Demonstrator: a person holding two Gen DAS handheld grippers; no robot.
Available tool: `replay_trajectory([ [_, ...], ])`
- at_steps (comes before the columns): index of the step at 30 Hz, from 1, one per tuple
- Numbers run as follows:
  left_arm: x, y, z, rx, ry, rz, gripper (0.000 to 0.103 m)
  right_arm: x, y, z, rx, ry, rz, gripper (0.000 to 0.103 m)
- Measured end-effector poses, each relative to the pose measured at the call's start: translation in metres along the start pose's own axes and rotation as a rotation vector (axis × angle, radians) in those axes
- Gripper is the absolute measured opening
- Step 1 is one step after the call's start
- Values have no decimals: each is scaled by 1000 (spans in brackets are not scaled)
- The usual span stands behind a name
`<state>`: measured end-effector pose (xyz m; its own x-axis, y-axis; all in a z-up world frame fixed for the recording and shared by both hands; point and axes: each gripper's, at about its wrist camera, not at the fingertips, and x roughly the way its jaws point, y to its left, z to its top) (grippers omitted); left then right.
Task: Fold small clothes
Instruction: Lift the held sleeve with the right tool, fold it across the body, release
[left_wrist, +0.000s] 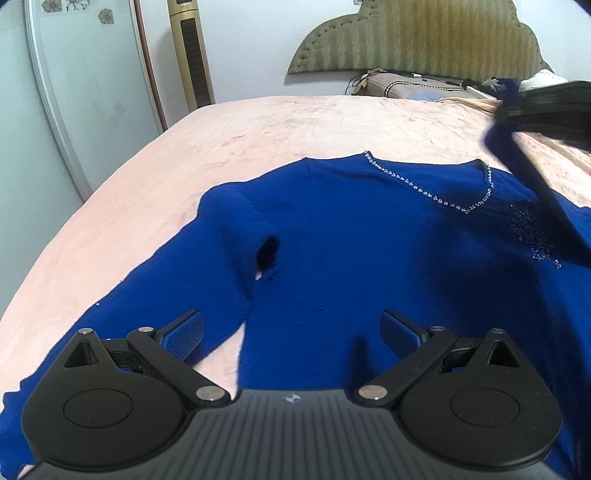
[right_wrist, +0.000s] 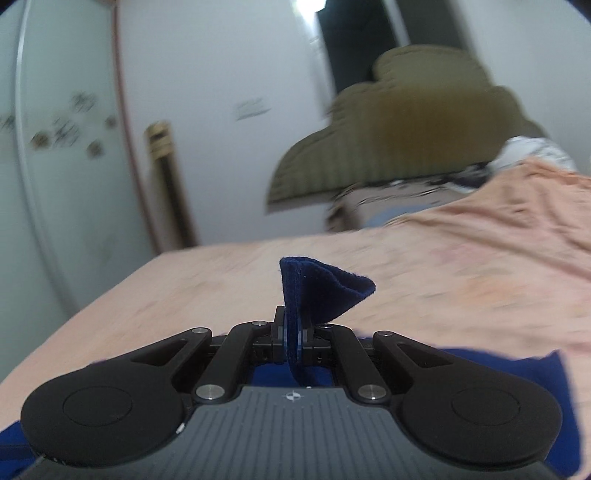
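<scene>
A: Sweater status, left to right. Left sleeve lies flat on the bed, running out toward 8 o'clock in the left wrist view. Body is spread face up at centre, beaded neckline at 1 o'clock.

B: Left gripper?

A: Fingers wide apart, nothing between them. It hovers over the lower body at 6 o'clock, not touching cloth as far as can be seen.

B: Right gripper?

A: Fingers pinched narrow on a fold of blue cloth, probably the right sleeve cuff. The cuff stands up past the fingertips at 12 o'clock in the right wrist view. In the left view the raised sleeve hangs as a dark band from 2 o'clock down toward 4 o'clock. The frame is blurred, so the hand is likely travelling fast.

B: Step in hand?

A: Judged as folding the right sleeve across the body. Left sleeve not yet folded.

B: Failure modes?

A: One: only a thin edge is clamped, so a quick swing may pull the knit out of the pinch. Two: nothing pins the body, so sleeve tension may drag the shoulder and skew the neckline. Three: beads near 3 o'clock may snag the passing cloth. Four: the sleeve may land twisted.

B: Mitigation?

A: Lower the left gripper onto the body before the sleeve is laid.
</scene>
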<state>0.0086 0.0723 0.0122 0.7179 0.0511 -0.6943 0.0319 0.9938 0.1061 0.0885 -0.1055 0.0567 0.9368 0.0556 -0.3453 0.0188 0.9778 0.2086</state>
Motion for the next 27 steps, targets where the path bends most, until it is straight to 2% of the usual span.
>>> replay_trajectory([
  [7,5,18,-4,-29,18,27,102,41,80,-22,-55,81,98,6],
  [18,10,23,-6,-32,41,37,102,70,128,-52,-120,195,186,6],
  [20,11,24,-7,-36,50,37,102,75,135,-58,-152,248,210,12],
  [21,11,24,-8,-36,58,36,102,79,137,-62,-147,283,234,20],
  [22,11,24,-9,-36,62,35,102,81,136,-66,-136,313,253,33],
  [23,10,25,-9,-37,62,36,102,81,135,-68,-117,336,282,38],
  [24,8,26,-10,-39,61,43,102,77,133,-68,-93,340,315,41],
  [27,5,28,-9,-48,55,60,102,55,120,-59,-20,278,368,45],
])
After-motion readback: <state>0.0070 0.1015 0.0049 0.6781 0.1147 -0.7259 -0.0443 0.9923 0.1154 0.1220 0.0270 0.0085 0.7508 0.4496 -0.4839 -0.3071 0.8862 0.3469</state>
